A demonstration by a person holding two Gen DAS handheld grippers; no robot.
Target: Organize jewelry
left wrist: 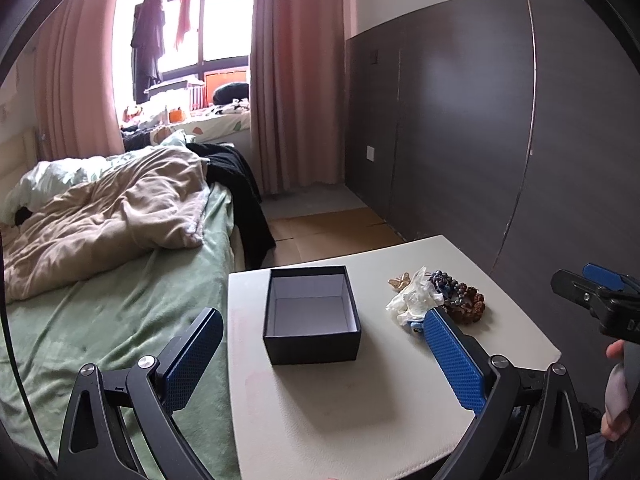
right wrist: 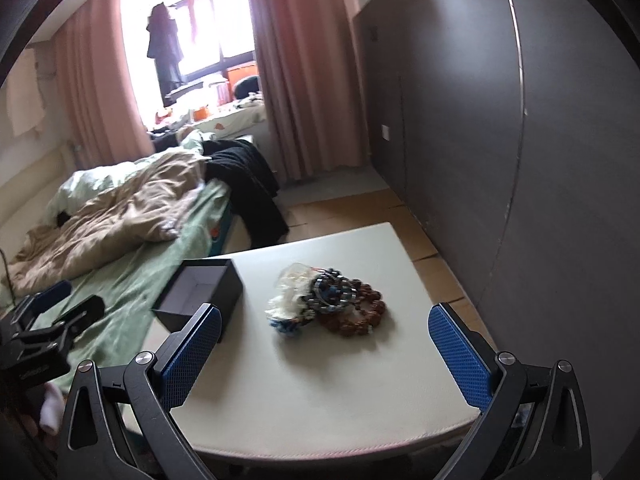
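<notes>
Black card forms the open, empty square box [left wrist: 312, 316] standing on the white tabletop [left wrist: 320, 412] in the left wrist view, between the spread, empty blue-padded fingers of the left gripper [left wrist: 322, 354]. The heap of jewelry [left wrist: 440, 296], with dark beads, brown beads and a crumpled clear bag, lies just right of the box.

From the right wrist, the right gripper [right wrist: 326, 350] is likewise apart and empty, with the heap [right wrist: 332, 300] ahead and the box [right wrist: 202, 296] to the left.
</notes>
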